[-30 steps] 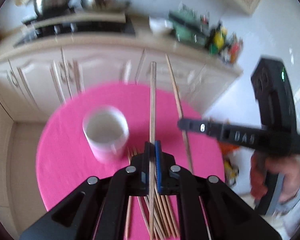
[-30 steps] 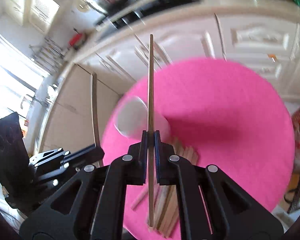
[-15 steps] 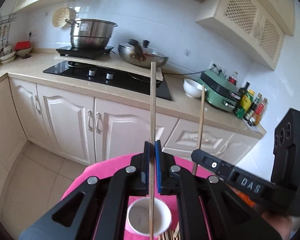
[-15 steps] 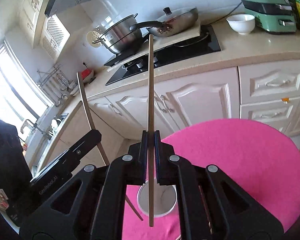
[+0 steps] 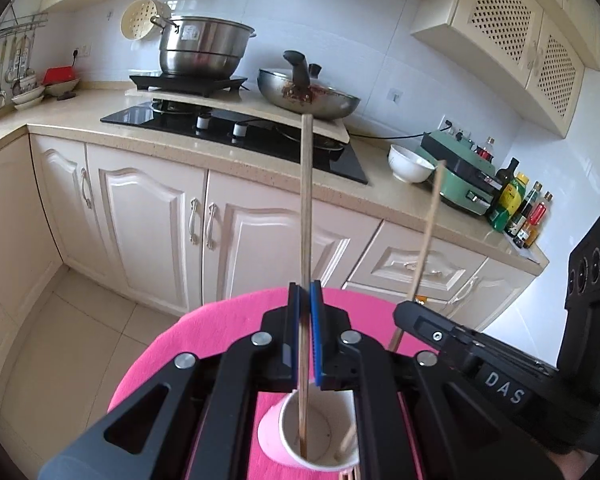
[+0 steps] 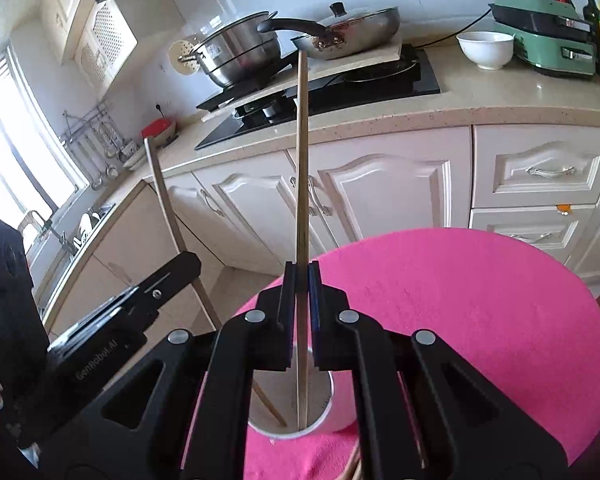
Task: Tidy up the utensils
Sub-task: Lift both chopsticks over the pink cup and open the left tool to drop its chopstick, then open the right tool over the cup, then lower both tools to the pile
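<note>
My left gripper (image 5: 306, 294) is shut on a wooden chopstick (image 5: 306, 216) held upright, its lower end inside the white cup (image 5: 320, 456) on the pink round table (image 5: 204, 336). My right gripper (image 6: 301, 276) is shut on another wooden chopstick (image 6: 302, 160), also upright with its lower end in the same cup (image 6: 324, 420). Each gripper shows in the other's view: the right one (image 5: 412, 314) beside the left, the left one (image 6: 180, 268) beside the right. Both grippers hang just above the cup.
The pink table (image 6: 480, 300) stands before cream kitchen cabinets (image 5: 152, 224). On the counter are a hob with a steel pot (image 5: 202, 50), a frying pan (image 5: 308, 94), a white bowl (image 5: 410, 164) and bottles (image 5: 520, 208). More chopsticks lie on the table by the cup, mostly hidden.
Both grippers tilted their chopsticks up from pointing across the table to upright, then lowered them so the lower ends now sit inside the cup.
</note>
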`<state>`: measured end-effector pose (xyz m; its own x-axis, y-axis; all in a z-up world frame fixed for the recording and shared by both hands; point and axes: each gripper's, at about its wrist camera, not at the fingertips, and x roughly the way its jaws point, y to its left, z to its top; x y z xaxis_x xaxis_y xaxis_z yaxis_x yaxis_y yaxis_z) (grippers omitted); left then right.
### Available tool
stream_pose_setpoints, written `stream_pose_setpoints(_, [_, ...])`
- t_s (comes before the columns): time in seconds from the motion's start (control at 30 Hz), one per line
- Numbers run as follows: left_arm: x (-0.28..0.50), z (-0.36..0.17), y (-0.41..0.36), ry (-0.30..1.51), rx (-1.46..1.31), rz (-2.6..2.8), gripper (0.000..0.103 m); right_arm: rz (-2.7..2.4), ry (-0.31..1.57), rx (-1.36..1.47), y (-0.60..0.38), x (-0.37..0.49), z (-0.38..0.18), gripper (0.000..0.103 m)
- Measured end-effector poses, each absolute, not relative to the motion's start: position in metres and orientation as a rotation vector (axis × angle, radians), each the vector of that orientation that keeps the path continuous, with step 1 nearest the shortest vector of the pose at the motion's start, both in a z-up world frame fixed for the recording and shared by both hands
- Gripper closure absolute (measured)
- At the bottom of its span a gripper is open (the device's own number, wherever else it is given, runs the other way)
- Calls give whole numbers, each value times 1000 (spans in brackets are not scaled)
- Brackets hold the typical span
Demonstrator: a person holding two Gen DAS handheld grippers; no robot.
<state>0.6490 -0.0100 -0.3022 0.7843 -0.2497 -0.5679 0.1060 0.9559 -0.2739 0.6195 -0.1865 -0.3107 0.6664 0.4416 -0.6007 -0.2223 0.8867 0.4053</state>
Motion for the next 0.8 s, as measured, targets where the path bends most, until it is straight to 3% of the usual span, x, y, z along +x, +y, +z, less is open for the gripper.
stream_pose_setpoints(0.6, [604,-321,-7,768,-192,-172,96,380,809,237,-189,570,-320,96])
stream_pose_setpoints(0.63, [604,-321,-6,771,-195,-169,94,380,809,240,-190,569,-320,96])
stream_pose_setpoints(0.7, [601,-319,-5,772,-201,-155,79,384,812,246,-190,569,-321,96])
stream_pose_setpoints(0.8, [595,-316,-3,771,-199,-146,76,381,822,249,-191,567,-322,96])
